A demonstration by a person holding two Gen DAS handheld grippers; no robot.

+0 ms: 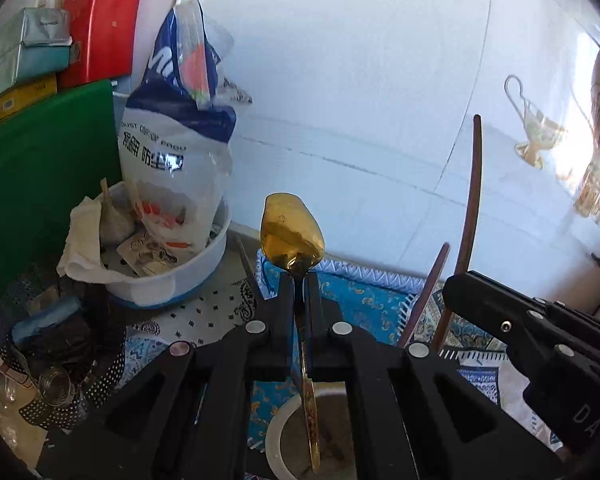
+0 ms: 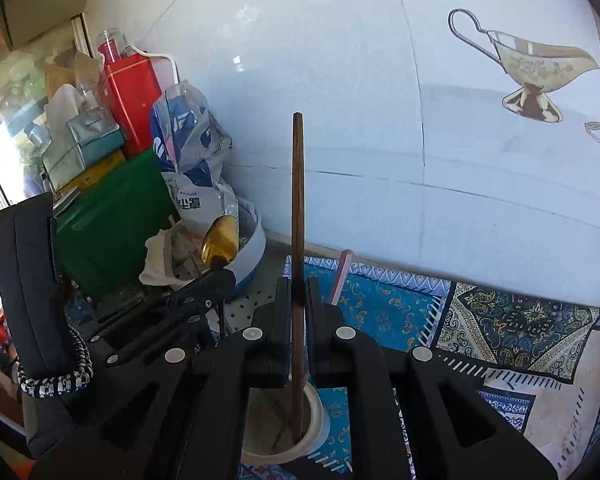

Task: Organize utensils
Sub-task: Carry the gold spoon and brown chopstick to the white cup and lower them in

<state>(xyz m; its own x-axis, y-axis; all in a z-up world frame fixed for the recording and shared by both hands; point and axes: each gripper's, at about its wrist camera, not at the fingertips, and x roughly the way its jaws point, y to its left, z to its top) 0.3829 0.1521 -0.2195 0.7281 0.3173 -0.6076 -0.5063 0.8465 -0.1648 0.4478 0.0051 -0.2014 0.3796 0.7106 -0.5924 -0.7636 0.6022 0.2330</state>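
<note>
A patterned blue cloth (image 2: 384, 312) covers the bench, with a white cup (image 2: 314, 412) standing on it. The left hand-held gripper (image 1: 299, 280) is clamped on a gold spoon (image 1: 292, 232), bowl up, handle reaching down into the cup. The right hand-held gripper (image 2: 299, 284) is clamped on a brown chopstick (image 2: 298, 200), upright, its lower end inside the cup.

The left tongs (image 1: 299, 280) are clamped tight, fingers (image 1: 285, 304) pressed on a spoon (image 1: 292, 232) that stands upright between them, and they tilt downward. The right tongs (image 2: 299, 284) are likewise closed, gripping a chopstick (image 2: 298, 200) held upright, also angled down. The two sit side by side, close together, each visible at the edge of the other's view.
</note>
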